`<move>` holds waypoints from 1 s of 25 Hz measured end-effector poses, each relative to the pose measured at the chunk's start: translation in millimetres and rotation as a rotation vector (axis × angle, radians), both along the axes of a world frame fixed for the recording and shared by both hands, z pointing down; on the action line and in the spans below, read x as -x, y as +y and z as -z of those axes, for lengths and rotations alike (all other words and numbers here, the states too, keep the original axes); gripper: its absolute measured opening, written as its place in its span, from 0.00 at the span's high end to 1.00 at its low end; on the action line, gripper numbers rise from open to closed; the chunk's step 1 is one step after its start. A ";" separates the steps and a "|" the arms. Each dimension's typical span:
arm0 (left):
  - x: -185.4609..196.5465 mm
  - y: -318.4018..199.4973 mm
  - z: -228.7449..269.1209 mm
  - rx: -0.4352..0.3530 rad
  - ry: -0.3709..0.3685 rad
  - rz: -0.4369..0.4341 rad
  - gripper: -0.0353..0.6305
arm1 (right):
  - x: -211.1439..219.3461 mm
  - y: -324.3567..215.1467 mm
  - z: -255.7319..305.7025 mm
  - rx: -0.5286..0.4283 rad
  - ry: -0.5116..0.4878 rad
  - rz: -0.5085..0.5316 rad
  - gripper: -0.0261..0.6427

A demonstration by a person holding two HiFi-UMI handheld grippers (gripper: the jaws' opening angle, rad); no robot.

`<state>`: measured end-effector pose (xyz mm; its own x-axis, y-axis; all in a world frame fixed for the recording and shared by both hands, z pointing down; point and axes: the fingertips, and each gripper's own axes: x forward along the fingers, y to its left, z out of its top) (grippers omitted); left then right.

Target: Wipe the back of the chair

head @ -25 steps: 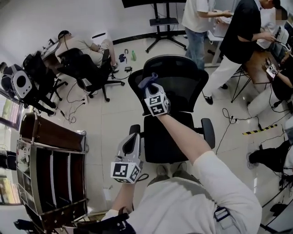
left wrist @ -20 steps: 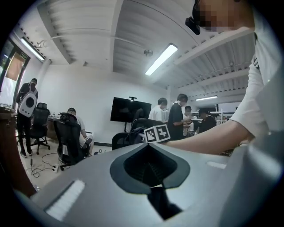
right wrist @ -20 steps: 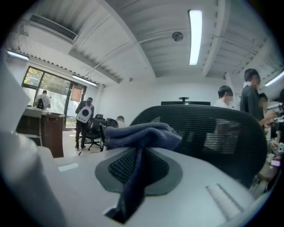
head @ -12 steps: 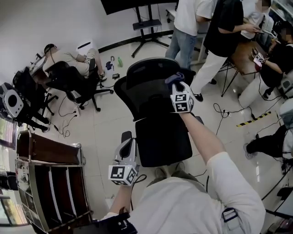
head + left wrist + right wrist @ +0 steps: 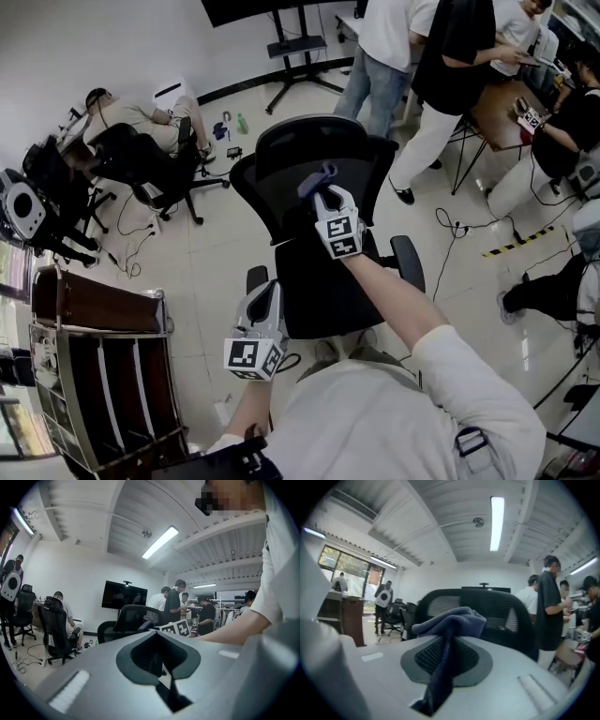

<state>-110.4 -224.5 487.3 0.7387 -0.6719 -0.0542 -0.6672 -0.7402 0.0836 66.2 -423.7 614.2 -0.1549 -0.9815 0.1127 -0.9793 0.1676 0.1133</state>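
Observation:
A black mesh office chair [image 5: 281,155] stands in front of me, its backrest turned toward me, in the head view. My right gripper [image 5: 323,187] is held against the middle of that backrest and is shut on a folded blue cloth [image 5: 317,176]. In the right gripper view the cloth [image 5: 450,623] bunches out of the right gripper [image 5: 447,644], with the chair back [image 5: 506,611] just behind it. My left gripper [image 5: 262,305] hangs low beside the chair's left armrest, shut and holding nothing. The left gripper [image 5: 159,656] points toward the chair [image 5: 131,618].
A dark wooden shelf unit [image 5: 94,366] stands close on my left. A seated person [image 5: 131,108] and other black chairs [image 5: 150,159] are at the back left. Two standing people [image 5: 394,47] and a desk [image 5: 506,103] are at the back right. Cables [image 5: 469,230] lie on the floor.
My right gripper with the cloth swept from the left of the chair back to its upper right edge, then came back down toward the middle. The left gripper stayed put.

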 end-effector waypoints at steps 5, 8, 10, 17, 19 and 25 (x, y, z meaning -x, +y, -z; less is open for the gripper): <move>-24.0 19.3 13.0 -0.002 0.003 0.086 0.85 | 97.5 -50.9 -37.8 0.117 -0.015 0.172 0.89; -37.4 6.9 2.2 0.015 -0.036 0.189 0.85 | 99.2 -121.4 -77.9 0.195 -0.006 0.216 0.89; -36.4 -10.4 -8.5 0.029 -0.061 0.232 0.85 | 86.4 -166.7 -91.1 0.231 0.002 0.210 0.89; 8.2 -25.8 -46.5 0.101 -0.067 0.298 0.85 | 82.6 -210.5 -108.2 0.290 0.015 0.168 0.89; 5.3 -26.1 -41.6 0.087 -0.068 0.272 0.85 | 69.0 -205.1 -106.1 0.290 0.011 0.144 0.89; -22.9 -39.3 -19.4 0.066 -0.053 0.149 0.85 | -9.2 -185.7 -103.5 0.295 0.006 0.029 0.89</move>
